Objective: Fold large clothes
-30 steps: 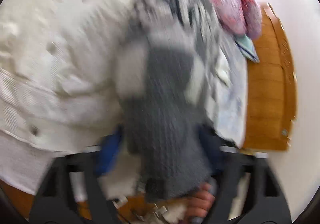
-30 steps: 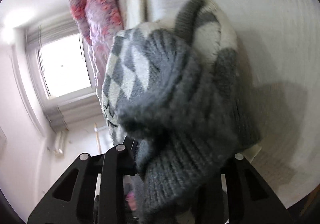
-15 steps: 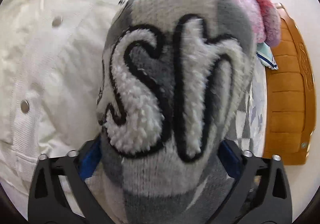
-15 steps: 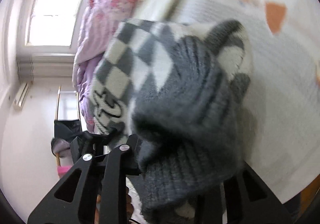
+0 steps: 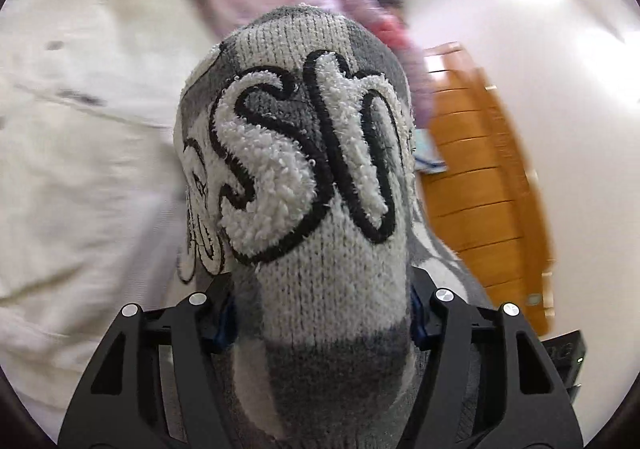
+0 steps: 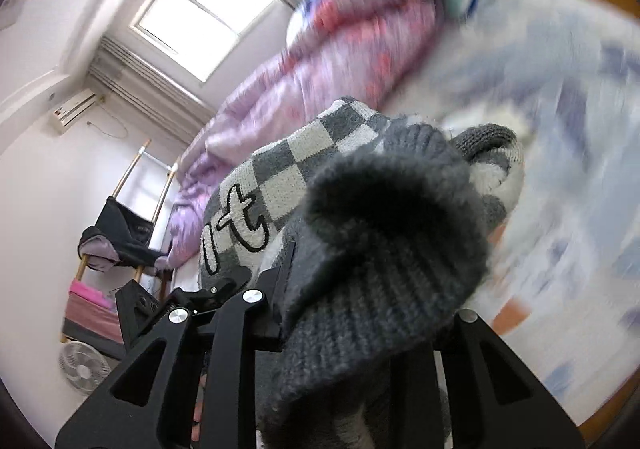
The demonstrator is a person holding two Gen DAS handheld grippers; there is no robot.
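Left gripper: jaws closing on checkered grey sweater, lifted, blocking view | Right gripper: closing on its ribbed hem | Around: cream jacket, pink quilt, wooden bedframe

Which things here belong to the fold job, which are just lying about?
In the job:
- grey checked sweater, bunched between both grippers
- left gripper, jaws closing on the sweater
- right gripper, jaws closing on the sweater's ribbed edge

Lying about:
- cream jacket
- pink quilt
- wooden bed frame
- floor fan
- clothes rack
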